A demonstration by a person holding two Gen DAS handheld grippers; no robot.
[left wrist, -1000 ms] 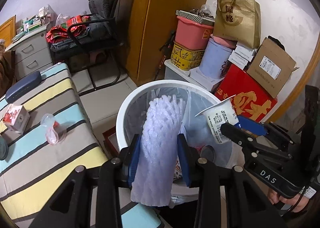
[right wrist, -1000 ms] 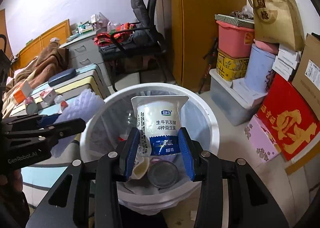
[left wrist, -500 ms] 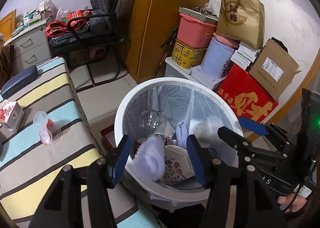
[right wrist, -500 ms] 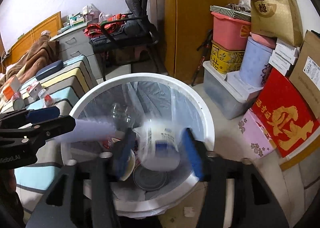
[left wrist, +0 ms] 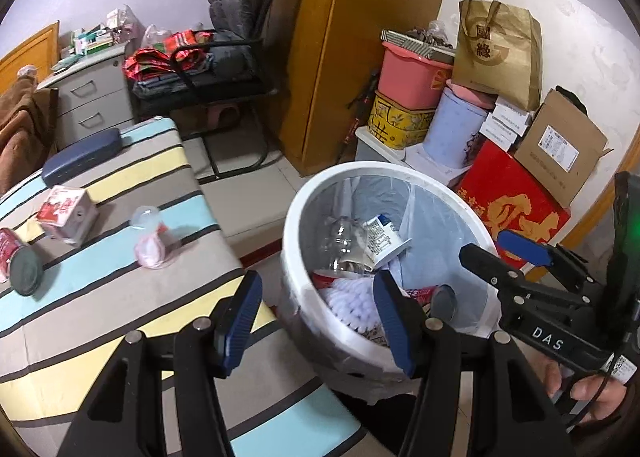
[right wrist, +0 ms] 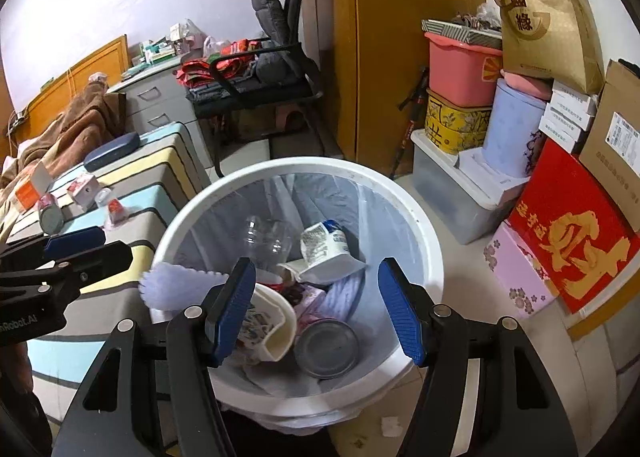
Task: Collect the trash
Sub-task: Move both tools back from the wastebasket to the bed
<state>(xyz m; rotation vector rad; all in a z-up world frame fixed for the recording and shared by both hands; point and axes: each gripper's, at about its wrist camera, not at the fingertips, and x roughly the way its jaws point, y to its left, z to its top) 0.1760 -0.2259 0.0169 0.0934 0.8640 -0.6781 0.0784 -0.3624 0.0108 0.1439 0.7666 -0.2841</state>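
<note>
A white trash bin (left wrist: 304, 209) (right wrist: 432, 257) with a clear liner stands beside the striped bed. Inside lie the white yogurt cup (left wrist: 382, 241) (right wrist: 324, 253), the white foam net sleeve (left wrist: 352, 305) (right wrist: 168, 287), a clear bottle (right wrist: 268, 237), a tin can (right wrist: 326, 347) and a paper bowl (right wrist: 264, 321). My left gripper (left wrist: 316, 321) is open and empty over the bin's near rim. My right gripper (right wrist: 316, 309) is open and empty above the bin.
On the striped bed (left wrist: 100, 257) lie a small carton (left wrist: 66, 213), a clear plastic cup (left wrist: 148, 237), a red can (left wrist: 18, 261) and a dark case (left wrist: 80, 157). Stacked boxes (left wrist: 512, 217) stand right of the bin, a black chair (left wrist: 232, 69) behind.
Both grippers opened. The foam sleeve fell from the left gripper and the yogurt cup from the right into the bin. The left gripper has swung left toward the bed.
</note>
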